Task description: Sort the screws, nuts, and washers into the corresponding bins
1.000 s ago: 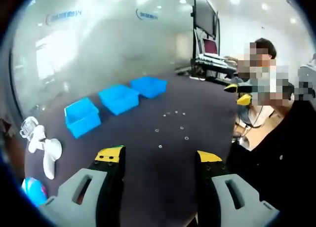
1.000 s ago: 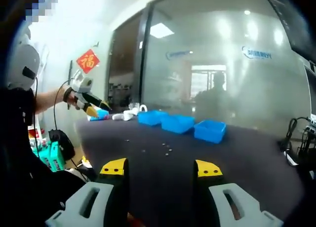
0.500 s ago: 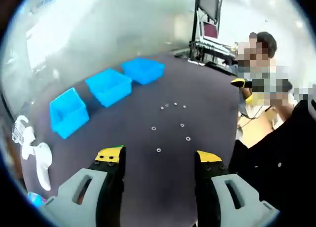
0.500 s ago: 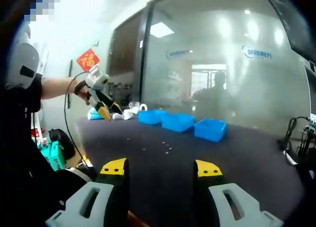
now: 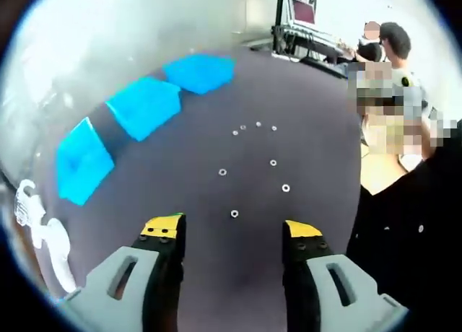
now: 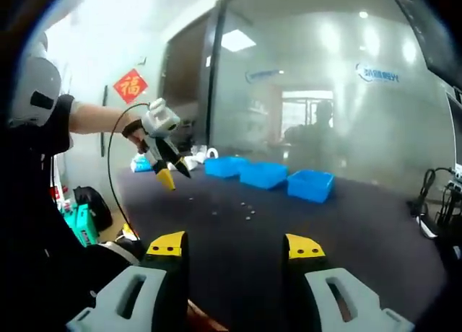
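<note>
Washers (image 5: 234, 213) loose on dark table (image 5: 303, 115); glass-walled office

Three bins (image 5: 144, 105) in a row at ten o'clock on the worktop (image 5: 303, 115); scattered washers (image 5: 234, 213) at twelve, nearer than the bins.

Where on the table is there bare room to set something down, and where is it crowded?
Bare: the table between the bins and the small parts, and the near strip by the left gripper's jaws. Crowded: the scattered parts mid-table and the bin row.
</note>
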`<action>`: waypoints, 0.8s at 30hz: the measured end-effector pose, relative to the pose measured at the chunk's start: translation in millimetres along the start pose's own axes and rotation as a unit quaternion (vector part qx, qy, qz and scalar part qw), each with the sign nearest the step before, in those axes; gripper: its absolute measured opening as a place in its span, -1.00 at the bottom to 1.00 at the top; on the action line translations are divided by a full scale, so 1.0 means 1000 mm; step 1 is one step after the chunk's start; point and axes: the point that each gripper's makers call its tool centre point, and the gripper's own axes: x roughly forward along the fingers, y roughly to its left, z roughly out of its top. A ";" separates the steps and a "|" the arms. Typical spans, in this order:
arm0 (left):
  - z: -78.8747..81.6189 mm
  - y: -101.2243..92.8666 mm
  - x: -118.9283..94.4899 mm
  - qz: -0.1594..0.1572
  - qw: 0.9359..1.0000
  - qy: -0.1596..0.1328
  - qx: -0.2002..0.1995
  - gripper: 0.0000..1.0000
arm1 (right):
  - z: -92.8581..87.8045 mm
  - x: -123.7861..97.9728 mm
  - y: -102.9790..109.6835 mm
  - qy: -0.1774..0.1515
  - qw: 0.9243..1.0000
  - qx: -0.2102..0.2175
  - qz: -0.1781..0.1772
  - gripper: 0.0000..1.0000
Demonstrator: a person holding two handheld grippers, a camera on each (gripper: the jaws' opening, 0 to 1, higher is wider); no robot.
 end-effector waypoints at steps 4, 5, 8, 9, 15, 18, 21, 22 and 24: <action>0.003 0.000 0.007 -0.004 1.000 0.003 -0.005 -0.01 | 0.000 0.000 0.001 0.001 1.000 0.000 0.001 -0.05; 0.003 0.000 0.009 -0.006 1.000 0.005 -0.005 -0.01 | -0.001 0.000 0.002 0.001 1.000 0.000 0.002 -0.05; 0.001 -0.003 0.014 -0.010 1.000 0.010 -0.006 -0.01 | -0.001 0.001 0.003 0.003 1.000 0.000 0.002 -0.05; 0.000 -0.002 0.017 -0.010 1.000 0.012 -0.004 -0.01 | -0.001 0.001 0.003 0.003 1.000 0.000 0.002 -0.05; -0.007 0.001 0.025 -0.012 1.000 0.020 -0.010 -0.16 | -0.003 0.003 0.004 0.004 1.000 0.003 0.000 -0.06; -0.007 0.003 0.027 -0.013 1.000 0.016 -0.011 -0.33 | -0.002 0.004 0.005 0.005 1.000 0.003 0.000 -0.06; -0.007 0.005 0.030 -0.011 1.000 0.013 -0.020 -0.52 | -0.001 0.004 0.005 0.003 1.000 0.004 0.000 -0.06; -0.009 0.005 0.031 -0.011 1.000 0.015 -0.021 -0.56 | -0.001 0.004 0.005 0.003 1.000 0.004 0.000 -0.06; -0.010 0.005 0.032 -0.011 1.000 0.017 -0.019 -0.58 | -0.001 0.004 0.005 0.002 1.000 0.004 0.000 -0.06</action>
